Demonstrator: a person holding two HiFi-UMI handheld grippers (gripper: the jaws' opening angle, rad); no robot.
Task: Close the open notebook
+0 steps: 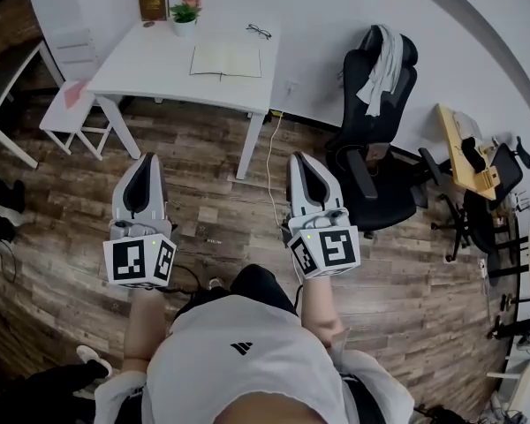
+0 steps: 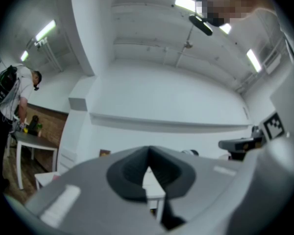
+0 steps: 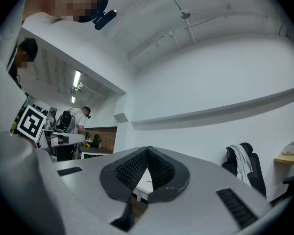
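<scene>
The open notebook (image 1: 225, 61) lies flat with its pale pages up on the white table (image 1: 150, 64) far ahead in the head view. My left gripper (image 1: 146, 164) and right gripper (image 1: 302, 161) are held out side by side over the wood floor, well short of the table, both pointing toward it. The jaws of each meet at the tips with nothing between them. In the left gripper view the left gripper (image 2: 148, 151) shows the white table (image 2: 154, 187) through the gap behind its tips. The right gripper (image 3: 148, 151) likewise frames the table (image 3: 144, 182) edge.
On the table stand a potted plant (image 1: 185, 11), a brown book (image 1: 153, 3) and glasses (image 1: 259, 31). A white stool (image 1: 75, 104) sits left of the table. A black office chair (image 1: 375, 131) with a grey garment stands at the right. A person (image 2: 12, 94) stands by another desk.
</scene>
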